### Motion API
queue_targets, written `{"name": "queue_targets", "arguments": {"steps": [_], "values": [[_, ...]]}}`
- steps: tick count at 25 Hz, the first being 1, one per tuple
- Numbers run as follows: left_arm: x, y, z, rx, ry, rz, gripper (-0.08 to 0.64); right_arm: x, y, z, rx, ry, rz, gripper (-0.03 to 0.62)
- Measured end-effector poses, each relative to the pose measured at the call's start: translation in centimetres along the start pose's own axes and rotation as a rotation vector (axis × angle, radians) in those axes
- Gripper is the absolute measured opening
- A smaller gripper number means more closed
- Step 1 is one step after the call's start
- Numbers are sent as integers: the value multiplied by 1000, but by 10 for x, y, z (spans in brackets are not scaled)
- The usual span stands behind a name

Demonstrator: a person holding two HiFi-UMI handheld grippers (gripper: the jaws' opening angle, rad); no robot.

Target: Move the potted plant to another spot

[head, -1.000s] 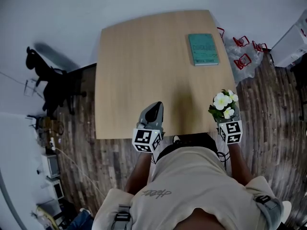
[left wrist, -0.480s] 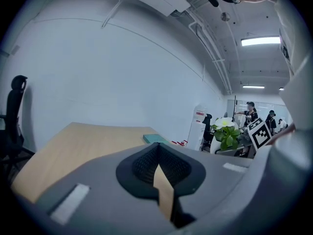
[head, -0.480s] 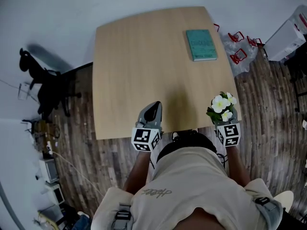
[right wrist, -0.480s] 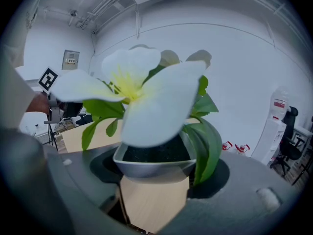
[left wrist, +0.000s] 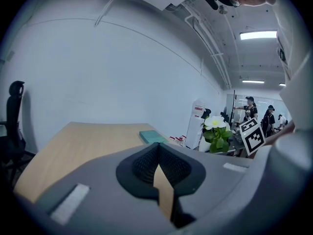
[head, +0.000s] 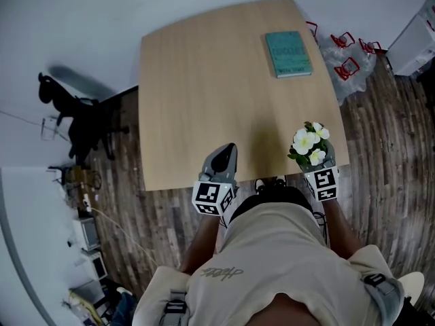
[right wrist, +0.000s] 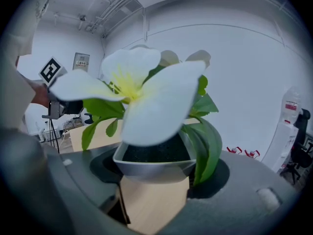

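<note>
A small potted plant [head: 307, 143] with white flowers and green leaves sits over the near right corner of the light wooden table [head: 204, 80]. My right gripper [head: 313, 160] is shut on its pale pot. In the right gripper view the pot [right wrist: 154, 161] fills the space between the jaws of the right gripper [right wrist: 154, 173], and the flower [right wrist: 146, 92] blocks most of the view. My left gripper [head: 223, 153] is shut and holds nothing, hovering at the table's near edge. Its jaws meet in the left gripper view [left wrist: 157, 150], where the plant [left wrist: 215, 133] shows to the right.
A teal book [head: 288, 53] lies at the table's far right. A black office chair [head: 75, 114] stands left of the table. A plastic bag with red items [head: 343, 66] and a white box [head: 414, 46] are on the floor to the right. People stand far back [left wrist: 250, 109].
My right gripper with the plant has shifted a little to the left, further in from the table's near right corner. The left gripper has hardly moved.
</note>
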State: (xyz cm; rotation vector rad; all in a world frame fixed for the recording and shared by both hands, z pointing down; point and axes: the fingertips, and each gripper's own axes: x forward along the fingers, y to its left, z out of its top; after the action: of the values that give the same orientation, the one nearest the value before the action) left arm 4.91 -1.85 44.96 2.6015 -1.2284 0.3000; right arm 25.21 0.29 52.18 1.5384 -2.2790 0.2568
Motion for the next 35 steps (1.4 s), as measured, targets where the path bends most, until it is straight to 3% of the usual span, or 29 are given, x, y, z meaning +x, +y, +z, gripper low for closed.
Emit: {"name": "queue_targets", "arguments": {"steps": [9,12,17,24,30,35], "values": [[6,-20,5,29,12,7,17,12,-4,-19,-3,-11,60,339],[7,-18,11,37,0,32,16,14,-3,-18,-53,-7,74,339],[-4,-7,6,-24,-26,61,17,17,10,-27,-63,15,104,339],[-31,43,5,-47,-60,84,17,43,48,-4,-57,15,109,339],[-63,99,-10,51,-17,85,17,64,97,16,40,6,87,339],[-79,150,-4,51,-36,58,17,91,131,43,58,-13,56,339]]}}
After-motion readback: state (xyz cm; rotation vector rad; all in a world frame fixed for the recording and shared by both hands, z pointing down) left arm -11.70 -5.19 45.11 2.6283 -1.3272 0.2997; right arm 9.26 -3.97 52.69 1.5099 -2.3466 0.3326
